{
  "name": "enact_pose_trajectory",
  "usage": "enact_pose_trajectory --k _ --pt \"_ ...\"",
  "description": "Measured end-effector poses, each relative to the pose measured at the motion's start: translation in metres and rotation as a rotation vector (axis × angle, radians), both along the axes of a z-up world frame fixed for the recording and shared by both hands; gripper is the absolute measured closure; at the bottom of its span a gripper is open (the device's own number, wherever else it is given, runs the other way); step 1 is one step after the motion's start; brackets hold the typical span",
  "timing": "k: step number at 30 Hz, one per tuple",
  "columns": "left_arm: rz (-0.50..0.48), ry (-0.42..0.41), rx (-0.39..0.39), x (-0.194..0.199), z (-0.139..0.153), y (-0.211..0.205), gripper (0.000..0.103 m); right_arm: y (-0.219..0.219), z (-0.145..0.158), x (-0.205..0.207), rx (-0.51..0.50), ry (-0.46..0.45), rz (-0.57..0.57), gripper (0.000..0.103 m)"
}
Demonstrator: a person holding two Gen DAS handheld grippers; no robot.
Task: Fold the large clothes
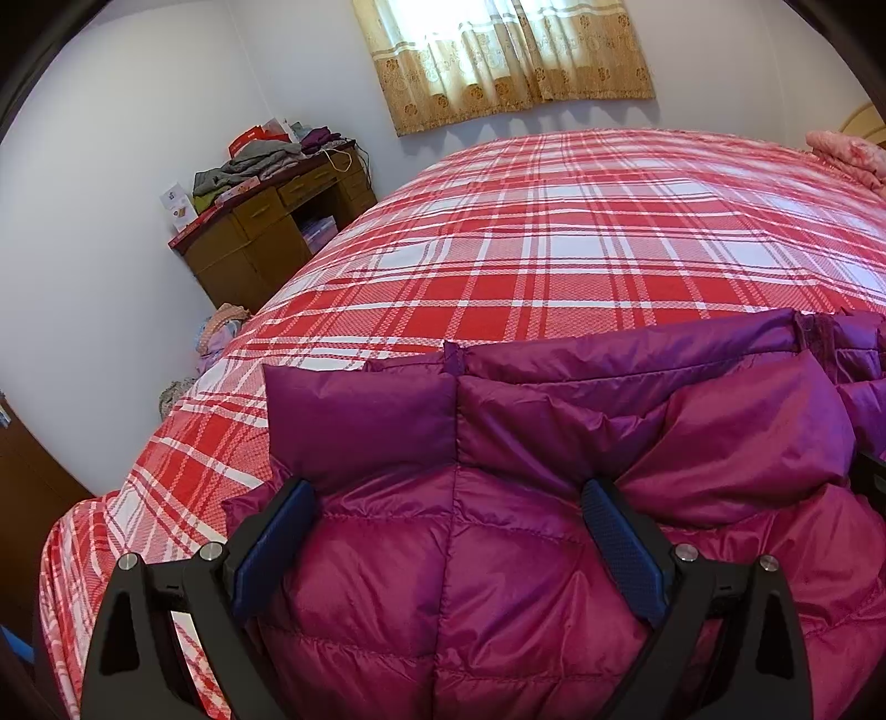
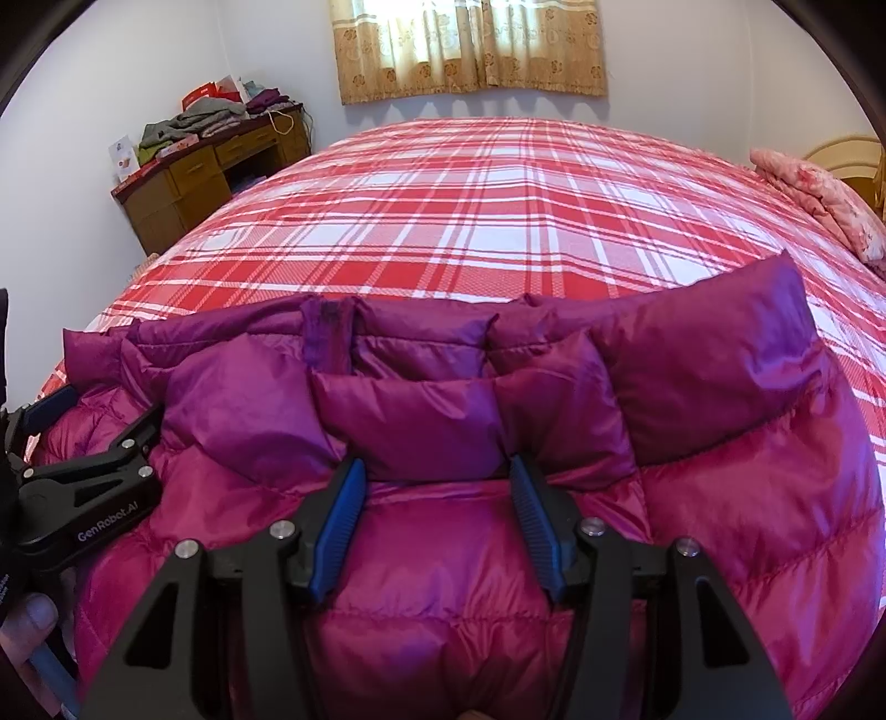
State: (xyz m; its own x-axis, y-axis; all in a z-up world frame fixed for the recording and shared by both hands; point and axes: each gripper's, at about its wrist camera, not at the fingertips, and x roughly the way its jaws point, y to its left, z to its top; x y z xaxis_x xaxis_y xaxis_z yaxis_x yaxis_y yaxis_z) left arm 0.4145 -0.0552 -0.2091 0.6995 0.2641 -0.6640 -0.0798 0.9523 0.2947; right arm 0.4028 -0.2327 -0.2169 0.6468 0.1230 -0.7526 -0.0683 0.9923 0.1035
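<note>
Magenta quilted nylon fills the near view: the puffy down jacket (image 2: pixel 443 554) lies on the bed directly under both grippers. The left gripper (image 1: pixel 448 498) and right gripper (image 2: pixel 437 471) hover with jaws apart, gripping nothing. Beyond them stretches the red-and-white plaid bedspread (image 2: pixel 498 210). Mid-fold, I'd say; next they must pinch an edge.

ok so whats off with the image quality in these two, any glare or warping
Left wrist view: the backlit curtain is blown out white at the top, the plaid bed bulges from fisheye warping, and the corners are dark. Right wrist view: same bulge and dark corners, a bright curtain, and sheen on the purple jacket between the right tongs; nothing looks motion-blurred.
</note>
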Motion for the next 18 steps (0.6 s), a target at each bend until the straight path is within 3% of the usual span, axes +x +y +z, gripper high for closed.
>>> enact_pose_trajectory --k 3,5,7,12,14,18 --pt "0.027 0.011 -0.053 -0.008 0.023 0.005 0.005 0.004 0.012 -0.007 -0.036 -0.005 -0.011 0.045" --pt "-0.009 -0.050 -0.143 -0.025 0.046 0.006 0.005 0.008 0.030 -0.026 -0.009 -0.072 -0.029 0.044" --pt "-0.024 -0.091 -0.157 -0.035 0.056 -0.001 0.005 0.019 0.038 -0.038 -0.036 -0.093 -0.017 0.044" --pt "-0.008 -0.027 -0.031 -0.025 0.023 -0.018 0.005 0.036 0.014 -0.037 -0.076 -0.047 0.012 0.044" --pt "0.007 0.013 -0.060 -0.020 0.008 -0.010 0.005 0.035 0.007 -0.038 -0.065 -0.048 0.014 0.044" --pt "0.002 0.008 -0.094 -0.019 0.003 -0.007 0.005 0.041 0.000 -0.033 -0.112 -0.039 0.020 0.044"
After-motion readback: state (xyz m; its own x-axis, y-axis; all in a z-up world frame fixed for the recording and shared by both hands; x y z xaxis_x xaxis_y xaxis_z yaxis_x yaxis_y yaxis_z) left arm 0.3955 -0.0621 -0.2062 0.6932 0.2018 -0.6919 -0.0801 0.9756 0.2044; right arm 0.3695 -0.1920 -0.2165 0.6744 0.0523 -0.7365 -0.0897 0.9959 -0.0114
